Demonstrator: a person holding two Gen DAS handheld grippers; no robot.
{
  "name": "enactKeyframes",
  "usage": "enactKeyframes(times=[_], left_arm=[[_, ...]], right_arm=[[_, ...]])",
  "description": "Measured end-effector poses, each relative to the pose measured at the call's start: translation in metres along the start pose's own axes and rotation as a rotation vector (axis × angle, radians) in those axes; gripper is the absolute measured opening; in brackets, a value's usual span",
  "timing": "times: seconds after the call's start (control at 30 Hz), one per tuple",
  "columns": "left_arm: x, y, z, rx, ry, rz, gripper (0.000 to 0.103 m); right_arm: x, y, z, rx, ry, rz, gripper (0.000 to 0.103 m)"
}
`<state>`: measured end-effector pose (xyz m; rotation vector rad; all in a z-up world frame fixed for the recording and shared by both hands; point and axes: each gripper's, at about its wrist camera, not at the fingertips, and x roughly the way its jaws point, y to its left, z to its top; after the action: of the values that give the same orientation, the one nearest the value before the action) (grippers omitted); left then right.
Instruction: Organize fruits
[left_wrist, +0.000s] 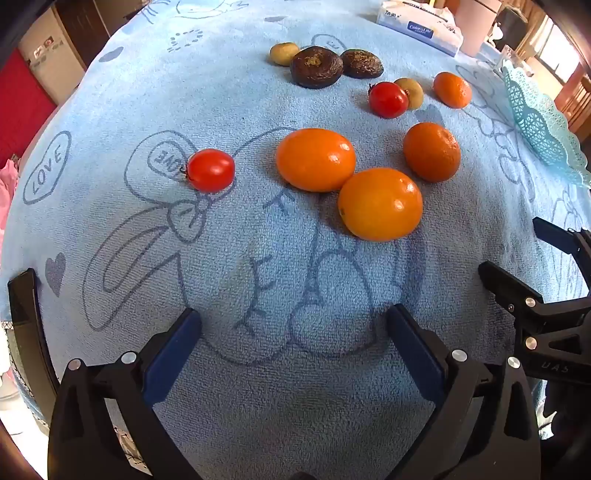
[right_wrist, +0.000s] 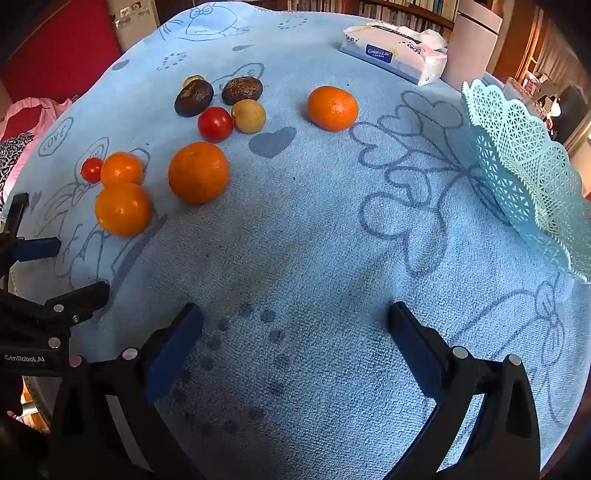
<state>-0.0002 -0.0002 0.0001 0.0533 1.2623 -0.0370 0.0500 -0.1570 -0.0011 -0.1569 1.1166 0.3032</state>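
Hovering wide and empty, left gripper (left_wrist: 293, 332) and right gripper (right_wrist: 295, 328) face loose fruits; basket (right_wrist: 517, 162) waits at the bench's right edge, likely their destination.

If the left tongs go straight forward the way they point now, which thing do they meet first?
Probably the nearest glossy orange fruit, slightly right of the line of the open left tongs. Only blue towel lies before it; depth is uncertain.

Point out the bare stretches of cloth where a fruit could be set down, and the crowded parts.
Free: the blue cloth between the nearest mandarin and the lattice basket, and the strip in front of the open right hand-held gripper. Crowded: the far-left cluster around the cherry tomato and the two dark fruits.
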Motion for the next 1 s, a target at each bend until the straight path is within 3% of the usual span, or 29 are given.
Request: enactKeyframes(times=[1.0], left_arm=[[0.0045,0.0017,-0.0005,0.002,0.005,0.002,0.098]], right_arm=[[0.0034,-0.0001,-0.003,-0.001,0.013,0.0,0.101]])
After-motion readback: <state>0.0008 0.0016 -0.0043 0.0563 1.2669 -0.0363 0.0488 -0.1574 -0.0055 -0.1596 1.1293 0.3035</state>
